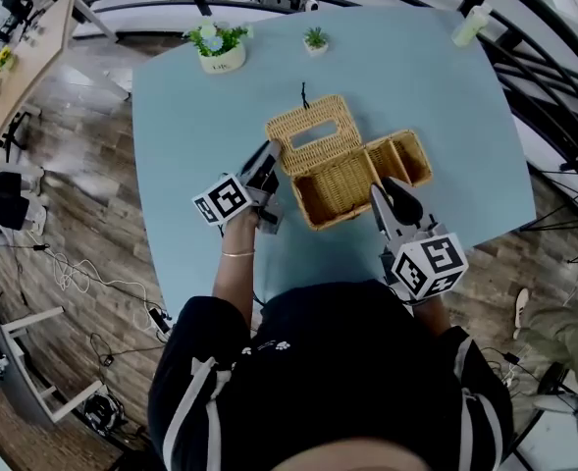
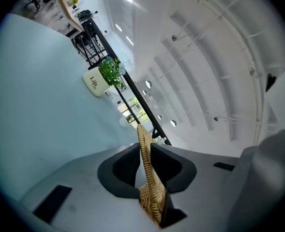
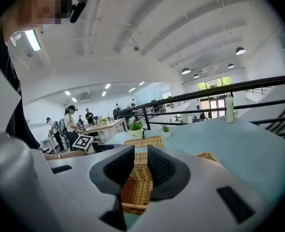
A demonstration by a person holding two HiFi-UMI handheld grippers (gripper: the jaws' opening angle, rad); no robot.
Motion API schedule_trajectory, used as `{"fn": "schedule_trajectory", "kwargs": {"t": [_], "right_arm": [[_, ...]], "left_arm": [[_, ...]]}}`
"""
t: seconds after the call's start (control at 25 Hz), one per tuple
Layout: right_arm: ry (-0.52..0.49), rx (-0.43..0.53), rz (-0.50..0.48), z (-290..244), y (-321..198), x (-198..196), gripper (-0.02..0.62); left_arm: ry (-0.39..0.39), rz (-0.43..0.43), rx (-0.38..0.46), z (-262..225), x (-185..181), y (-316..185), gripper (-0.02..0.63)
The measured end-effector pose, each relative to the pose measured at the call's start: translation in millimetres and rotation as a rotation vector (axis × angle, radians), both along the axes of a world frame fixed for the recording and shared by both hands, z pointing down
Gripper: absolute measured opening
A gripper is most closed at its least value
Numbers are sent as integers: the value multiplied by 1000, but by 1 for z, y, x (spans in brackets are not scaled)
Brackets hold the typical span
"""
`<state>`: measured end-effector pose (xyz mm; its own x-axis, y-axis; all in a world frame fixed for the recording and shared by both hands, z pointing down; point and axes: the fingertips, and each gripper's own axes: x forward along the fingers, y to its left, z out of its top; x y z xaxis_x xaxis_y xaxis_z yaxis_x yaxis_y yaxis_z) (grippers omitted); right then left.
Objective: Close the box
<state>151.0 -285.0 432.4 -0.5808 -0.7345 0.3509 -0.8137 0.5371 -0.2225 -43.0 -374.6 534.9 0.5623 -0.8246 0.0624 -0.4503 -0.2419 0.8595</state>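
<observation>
Head view: open wicker box (image 1: 333, 184) sits mid-table (image 1: 190, 145), nearer the person's edge. Its lid (image 1: 313, 130) is swung back twd the far edge, w/ a side flap (image 1: 406, 155) folded out to the right. Left gripper (image 1: 267, 160) is at the lid's left edge; right gripper (image 1: 382, 196) is at the box's right front corner. White plant pot (image 1: 220, 49), small plant (image 1: 316, 40) and bottle (image 1: 471, 26) stand along the far edge, railing (image 1: 524, 57) behind, all well apart from the box.

Left gripper view: only here is the grip clear. Jaws are pinched on the lid's woven edge, which stands up betw. them.

Right gripper view: jaws a little apart, pads on nothing; box interior shows thru the gap. Past it are the left gripper's marker cube (image 3: 84, 142) and people (image 3: 70, 120) at a desk.
</observation>
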Motion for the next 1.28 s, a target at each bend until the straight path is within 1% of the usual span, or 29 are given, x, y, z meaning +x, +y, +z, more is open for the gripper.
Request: {"fn": "schedule_trajectory", "kwargs": {"t": [0.2, 0.36, 0.56, 0.72, 0.84, 1.0, 1.28], "right_arm": [[1, 3, -3, 0, 3, 3, 83], [10, -5, -21, 4, 0, -4, 83], [14, -4, -44, 6, -5, -11, 83], [16, 17, -66, 1, -14, -22, 83], [19, 40, -85, -5, -20, -31, 83], [21, 47, -108, -5, -27, -43, 83], [16, 55, -116, -5, -47, -67, 83]], "left_arm": [[-38, 7, 50, -10, 3, 4, 66], [-69, 11, 100, -21, 2, 7, 62], [-97, 38, 157, -31, 7, 11, 58], [-100, 52, 209, -39, 9, 17, 55], [-127, 67, 243, -43, 12, 22, 55], [-166, 90, 280, -47, 16, 27, 52], [-200, 127, 326, -52, 20, 35, 52]]}}
